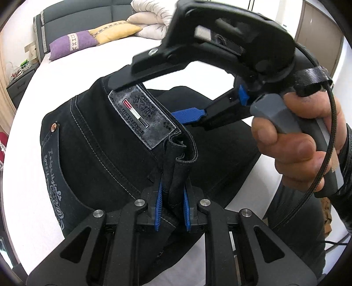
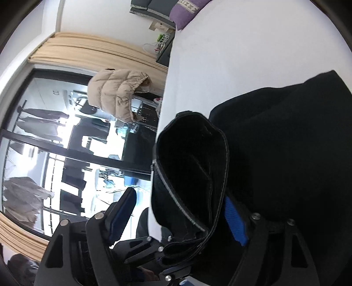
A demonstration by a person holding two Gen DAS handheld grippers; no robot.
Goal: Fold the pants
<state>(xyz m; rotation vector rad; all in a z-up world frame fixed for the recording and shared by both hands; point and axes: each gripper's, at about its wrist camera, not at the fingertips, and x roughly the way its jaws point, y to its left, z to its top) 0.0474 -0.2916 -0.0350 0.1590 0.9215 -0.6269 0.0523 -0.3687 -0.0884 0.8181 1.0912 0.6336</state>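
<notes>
White bed [image 1: 33,154]: black pants [image 1: 99,136], waistband in left gripper [image 1: 172,211]; right gripper [image 2: 182,217] open.

Bedroom was pretty bright, daylight pouring through a big dark-framed window [image 2: 66,143] with beige curtains [image 2: 92,47]. White bed [image 1: 92,66] had a dark padded headboard [image 1: 77,24], purple pillow [image 1: 70,45], yellow pillow [image 1: 114,32], and a folded cream duvet [image 1: 151,19]. A tan puffer jacket [image 2: 116,94] hung near the window.
</notes>
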